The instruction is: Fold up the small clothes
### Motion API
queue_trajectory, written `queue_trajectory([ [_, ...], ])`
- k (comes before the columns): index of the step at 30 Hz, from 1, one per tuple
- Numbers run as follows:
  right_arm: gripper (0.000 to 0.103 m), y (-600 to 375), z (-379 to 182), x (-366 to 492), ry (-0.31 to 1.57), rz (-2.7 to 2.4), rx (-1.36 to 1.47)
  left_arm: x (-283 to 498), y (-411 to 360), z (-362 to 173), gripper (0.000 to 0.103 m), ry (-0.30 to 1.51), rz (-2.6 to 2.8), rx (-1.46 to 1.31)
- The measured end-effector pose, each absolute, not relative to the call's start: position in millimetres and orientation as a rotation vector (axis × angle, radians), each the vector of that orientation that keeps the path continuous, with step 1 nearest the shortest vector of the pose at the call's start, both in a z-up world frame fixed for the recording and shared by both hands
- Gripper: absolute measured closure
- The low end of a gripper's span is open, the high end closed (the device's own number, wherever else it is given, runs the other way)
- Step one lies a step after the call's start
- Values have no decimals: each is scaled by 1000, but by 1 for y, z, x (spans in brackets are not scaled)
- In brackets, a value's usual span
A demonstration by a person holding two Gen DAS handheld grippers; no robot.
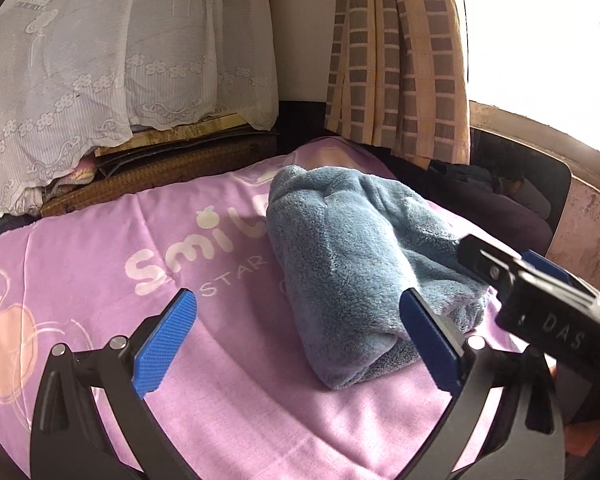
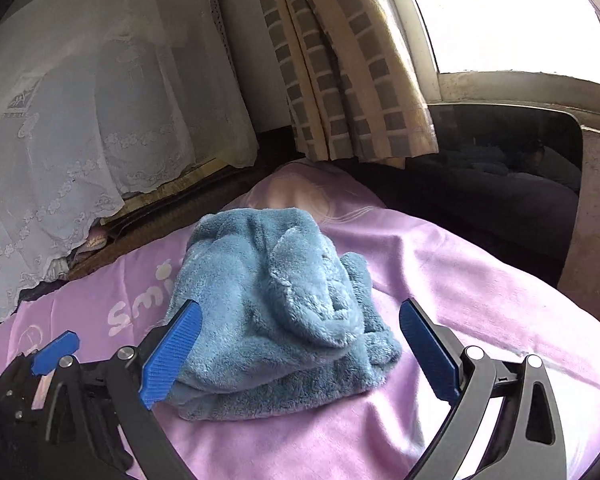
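One folded blue fleece garment [image 2: 276,312] lies on the pink bedsheet [image 2: 460,300], long axis running away from both grippers toward the checked curtain [image 2: 340,60]. Right gripper [image 2: 300,344], jaws apart and empty, faces the garment's near end squarely; left gripper [image 1: 300,344], jaws likewise apart and empty, stands left of the garment, its right finger just beside it. Count: one garment, two grippers

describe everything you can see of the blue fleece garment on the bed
The blue fleece garment is a soft, plush, grey-blue piece, folded into a compact bundle of stacked layers with a rounded flap lying on top. It lies on the pink sheet, partly covering its white lettering. Neither gripper holds it: the right gripper stands open around its near end, pads clear.
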State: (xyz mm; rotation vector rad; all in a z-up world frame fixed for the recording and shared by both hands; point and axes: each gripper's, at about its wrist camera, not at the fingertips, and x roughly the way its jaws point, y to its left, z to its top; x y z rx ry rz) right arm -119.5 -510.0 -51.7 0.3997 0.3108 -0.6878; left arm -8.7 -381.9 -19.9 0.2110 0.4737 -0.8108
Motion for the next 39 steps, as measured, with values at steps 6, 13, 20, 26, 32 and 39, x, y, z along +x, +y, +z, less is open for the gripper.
queue_trajectory([
  [6,4,-506,-63,-129,285,-742,379,-9,-380,-29,5,484,-808,237],
  [13,4,-509,-74,-145,305,-750,470,-5,-374,-32,5,517,-776,213],
  [20,4,-477,-70,-167,259,-808,389,-28,-357,-30,5,504,-763,241],
  [26,4,-462,-67,-180,221,-823,339,-40,-342,-34,5,513,-750,242],
  [32,4,-452,-64,-175,224,-774,291,-37,-338,-36,5,514,-712,222],
  [39,4,-452,-67,-164,267,-720,283,-33,-345,-48,5,539,-703,249],
])
